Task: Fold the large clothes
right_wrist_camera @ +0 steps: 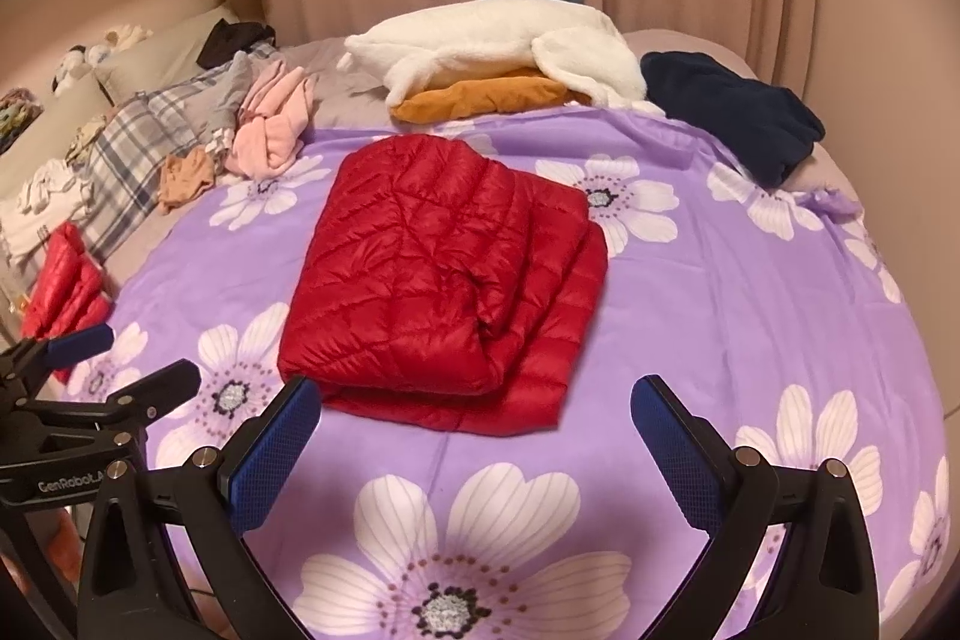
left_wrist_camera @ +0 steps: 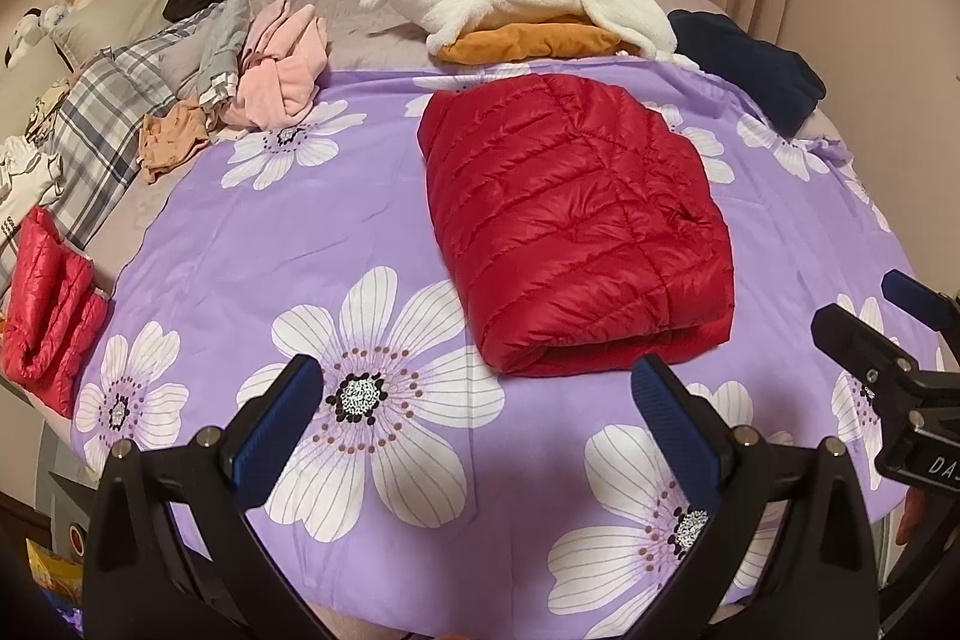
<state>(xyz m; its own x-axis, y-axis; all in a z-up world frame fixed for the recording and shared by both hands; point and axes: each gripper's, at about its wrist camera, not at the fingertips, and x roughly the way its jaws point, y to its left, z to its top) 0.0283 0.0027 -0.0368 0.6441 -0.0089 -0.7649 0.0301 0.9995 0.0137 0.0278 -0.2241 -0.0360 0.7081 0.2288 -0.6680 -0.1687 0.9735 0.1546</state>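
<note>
A: Left tool (left_wrist_camera: 477,406), status?
B: Fingers spread wide, nothing held, above the floral sheet (left_wrist_camera: 252,232).
A: Right tool (right_wrist_camera: 477,424)?
B: Likewise spread, empty.
A: Garment?
B: Red puffer jacket (right_wrist_camera: 444,298) lies folded mid-bed, just beyond both tools, untouched. Cream fleece (right_wrist_camera: 498,40) behind it.

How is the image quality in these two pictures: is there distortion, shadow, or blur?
Left wrist view: strong fisheye bending, dark vignette in the corners, a soft shadow on the purple flowered sheet near the left claw; the red puffer jacket is sharp with a mild sheen. Right wrist view: the same bending and warm dim light; the right claw is sharp.
</note>
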